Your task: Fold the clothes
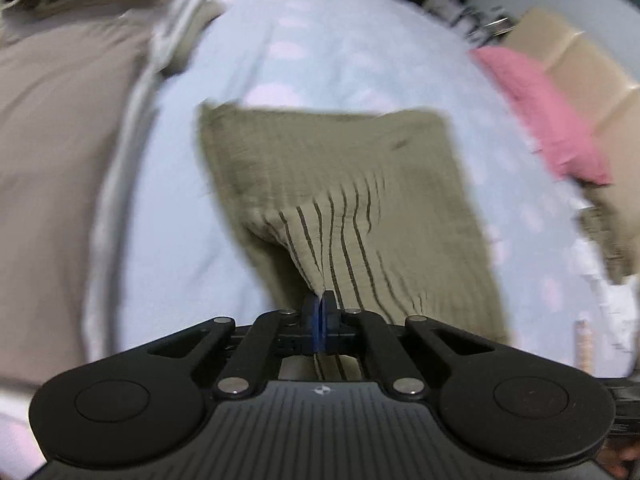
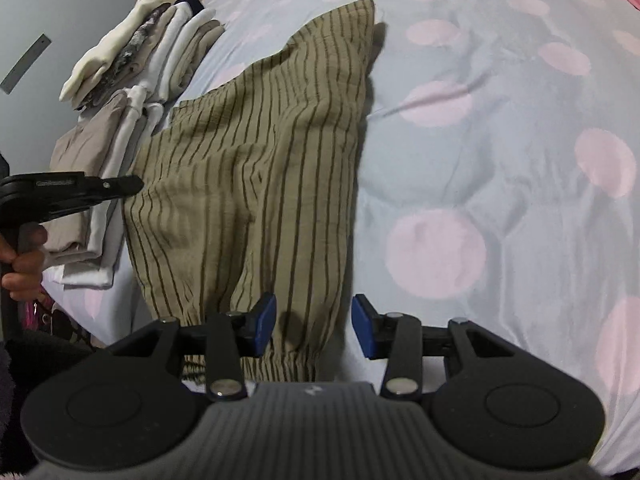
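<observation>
Left wrist view: our left gripper point(image 1: 319, 309) has its fingers clenched on the shirt point(image 1: 340, 200), which lies on the bed point(image 1: 168, 220). A pink cloth point(image 1: 548, 112) lies to the right.

Right wrist view: our right gripper point(image 2: 314, 322) has its fingers released over the shirt's hem. A folded stack point(image 2: 120, 120) crowds the left, and the bed is bare to the right.

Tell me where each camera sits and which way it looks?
Left wrist: on the left hand-held gripper, looking down at the striped cloth it pinches on the bed.
Right wrist: on the right hand-held gripper, open over the same cloth; a hand shows beside the folded pile.
Both views share the cloth and the bed.
</observation>
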Demonstrator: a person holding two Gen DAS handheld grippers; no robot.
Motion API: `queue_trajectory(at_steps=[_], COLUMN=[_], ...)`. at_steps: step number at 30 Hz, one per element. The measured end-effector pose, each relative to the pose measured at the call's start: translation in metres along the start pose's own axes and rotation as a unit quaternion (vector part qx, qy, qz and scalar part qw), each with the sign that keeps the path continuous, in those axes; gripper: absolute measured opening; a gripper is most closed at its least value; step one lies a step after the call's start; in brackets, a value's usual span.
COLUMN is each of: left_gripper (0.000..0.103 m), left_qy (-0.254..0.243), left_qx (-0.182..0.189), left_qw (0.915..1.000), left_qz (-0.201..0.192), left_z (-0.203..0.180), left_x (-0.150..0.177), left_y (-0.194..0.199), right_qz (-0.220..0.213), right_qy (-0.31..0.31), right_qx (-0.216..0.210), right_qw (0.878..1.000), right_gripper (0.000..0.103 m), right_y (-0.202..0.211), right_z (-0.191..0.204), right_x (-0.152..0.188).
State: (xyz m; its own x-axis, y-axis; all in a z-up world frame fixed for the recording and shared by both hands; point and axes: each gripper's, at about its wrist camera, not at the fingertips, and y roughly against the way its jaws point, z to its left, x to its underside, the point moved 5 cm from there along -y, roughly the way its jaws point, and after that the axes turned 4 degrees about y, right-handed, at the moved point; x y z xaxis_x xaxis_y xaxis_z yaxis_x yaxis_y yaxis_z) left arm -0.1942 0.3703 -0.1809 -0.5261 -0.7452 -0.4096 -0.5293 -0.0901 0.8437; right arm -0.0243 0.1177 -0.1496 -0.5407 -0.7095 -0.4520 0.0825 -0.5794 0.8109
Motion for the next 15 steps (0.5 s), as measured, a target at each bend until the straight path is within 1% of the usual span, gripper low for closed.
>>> queue_trajectory(at_steps=[2, 3, 4, 5, 6, 7, 9, 11, 13, 15], left_gripper=[0.003, 0.007, 0.020, 0.032, 0.037, 0.042, 0.042, 0.041, 0.041, 0.037], left_qy=[0.008, 0.014, 0.016, 0.016, 0.016, 0.015, 0.021, 0.027, 0.034, 0.030], left_qx=[-0.012, -0.013, -0.007, 0.000, 0.008, 0.016, 0.033, 0.050, 0.064, 0.069], left_qw=[0.9999, 0.9998, 0.9999, 0.9998, 0.9998, 0.9995, 0.9990, 0.9982, 0.9974, 0.9971], left_qz=[0.007, 0.005, 0.000, -0.006, -0.013, -0.022, -0.022, -0.020, -0.007, 0.008], left_z=[0.004, 0.005, 0.003, 0.001, -0.003, -0.007, -0.015, -0.023, -0.029, -0.036], left_x=[0.007, 0.009, 0.012, 0.014, 0.018, 0.022, 0.035, 0.049, 0.068, 0.085], left_y=[-0.006, -0.006, -0.002, 0.003, 0.010, 0.017, 0.026, 0.034, 0.036, 0.033], right_qz=[-0.009, -0.013, -0.017, -0.020, -0.023, -0.025, -0.028, -0.027, -0.026, -0.025], right_qy=[0.018, 0.025, 0.030, 0.035, 0.037, 0.037, 0.040, 0.055, 0.084, 0.113], right_qx=[0.001, 0.003, 0.005, 0.007, 0.006, 0.004, 0.001, -0.001, 0.004, 0.009], right_qw=[1.000, 1.000, 0.999, 0.999, 0.999, 0.999, 0.999, 0.998, 0.996, 0.993], right_gripper=[0.046, 0.047, 0.048, 0.051, 0.055, 0.055, 0.055, 0.055, 0.055, 0.055], right_y=[0.003, 0.005, 0.007, 0.009, 0.011, 0.013, 0.015, 0.016, 0.016, 0.016], right_z=[0.002, 0.002, 0.002, 0.002, 0.001, 0.000, -0.001, 0.002, 0.008, 0.014], right_x=[0.001, 0.002, 0.004, 0.005, 0.007, 0.009, 0.013, 0.018, 0.026, 0.036])
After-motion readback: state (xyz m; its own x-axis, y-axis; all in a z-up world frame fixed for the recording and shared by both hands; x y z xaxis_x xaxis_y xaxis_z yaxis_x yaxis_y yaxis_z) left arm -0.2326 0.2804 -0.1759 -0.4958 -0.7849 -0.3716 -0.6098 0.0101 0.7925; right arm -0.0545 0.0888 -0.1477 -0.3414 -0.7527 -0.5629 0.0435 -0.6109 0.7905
